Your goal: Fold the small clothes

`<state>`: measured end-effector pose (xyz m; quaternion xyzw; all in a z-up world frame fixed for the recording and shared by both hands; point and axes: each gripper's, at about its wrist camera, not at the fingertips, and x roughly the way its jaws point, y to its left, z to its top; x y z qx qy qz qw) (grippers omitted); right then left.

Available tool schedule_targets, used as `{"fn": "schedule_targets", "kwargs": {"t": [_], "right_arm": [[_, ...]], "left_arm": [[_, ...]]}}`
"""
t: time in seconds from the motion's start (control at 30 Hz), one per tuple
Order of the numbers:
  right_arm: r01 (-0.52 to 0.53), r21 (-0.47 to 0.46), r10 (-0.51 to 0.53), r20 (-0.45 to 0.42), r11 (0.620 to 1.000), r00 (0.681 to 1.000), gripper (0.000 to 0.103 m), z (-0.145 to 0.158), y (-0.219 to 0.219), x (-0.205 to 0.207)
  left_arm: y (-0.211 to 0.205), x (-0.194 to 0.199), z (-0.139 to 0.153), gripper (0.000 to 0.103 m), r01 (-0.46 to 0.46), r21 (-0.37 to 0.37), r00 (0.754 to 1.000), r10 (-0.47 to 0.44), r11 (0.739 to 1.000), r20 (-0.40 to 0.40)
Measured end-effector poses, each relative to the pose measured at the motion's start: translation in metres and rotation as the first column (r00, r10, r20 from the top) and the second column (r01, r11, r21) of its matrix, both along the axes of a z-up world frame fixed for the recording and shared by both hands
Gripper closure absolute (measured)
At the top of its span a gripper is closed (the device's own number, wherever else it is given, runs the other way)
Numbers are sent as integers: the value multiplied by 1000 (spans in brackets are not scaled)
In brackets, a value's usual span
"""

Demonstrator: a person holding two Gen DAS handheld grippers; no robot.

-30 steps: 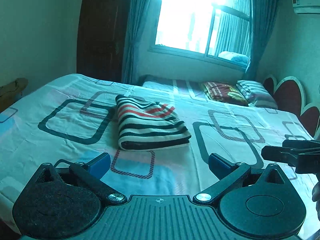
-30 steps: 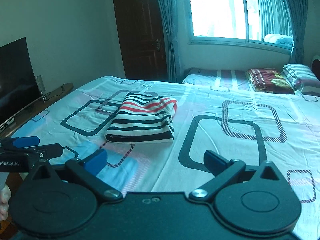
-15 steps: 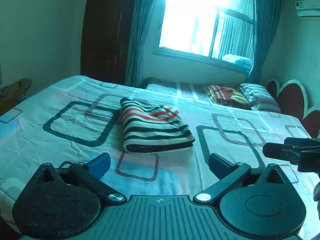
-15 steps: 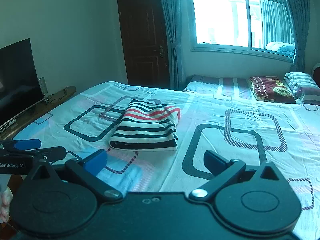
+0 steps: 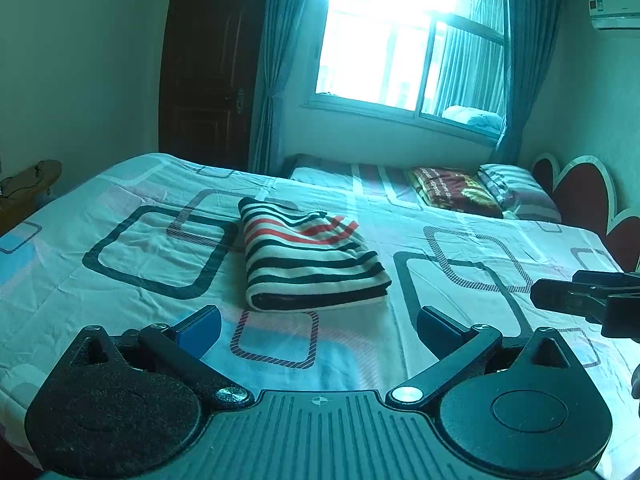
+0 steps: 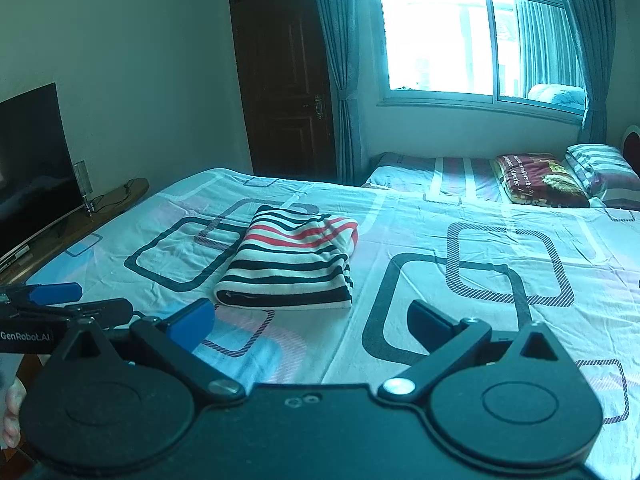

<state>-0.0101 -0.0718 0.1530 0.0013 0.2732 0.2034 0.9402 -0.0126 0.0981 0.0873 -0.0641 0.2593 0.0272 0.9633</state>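
Observation:
A striped black, white and red garment [image 5: 310,258] lies folded in a neat rectangle on the bed [image 5: 120,264]; it also shows in the right wrist view [image 6: 290,264]. My left gripper [image 5: 318,326] is open and empty, held back from the garment near the bed's front edge. My right gripper [image 6: 312,322] is open and empty, also short of the garment. The right gripper shows at the right edge of the left wrist view [image 5: 580,300]. The left gripper shows at the left edge of the right wrist view [image 6: 60,304].
Pillows [image 6: 540,178] lie at the head of the bed by the window wall. A television [image 6: 32,160] stands on a low wooden cabinet [image 6: 80,224] to the left. A dark door [image 6: 288,80] is behind the bed. A red headboard [image 5: 580,196] is at the right.
Both grippers have drawn back and tilted up slightly, so the garment sits a little lower and farther in view. The garment has not moved. Both jaws stay open.

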Motion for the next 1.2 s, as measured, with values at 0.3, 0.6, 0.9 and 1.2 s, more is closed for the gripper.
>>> {"fn": "schedule_targets", "kwargs": {"t": [0.3,0.6,0.9,1.2], "right_arm": [[6,6,-6,-3,1000,1000,1,-1,0,0],[11,18,-11,-3,1000,1000,1,1,2,1],[9,21,-9,-4,1000,1000,1,0,1,0],[16,24,-16,0,1000,1000,1,1,0,-1]], "left_arm": [[0,2,-2,0,3,4,1000,-3,1000,-7],[2,2,-2,0,5,5,1000,-5,1000,-8],[2,1,-1,0,9,14,1000,-9,1000,-6],[2,1,0,0,11,17,1000,-11,1000,-1]]}}
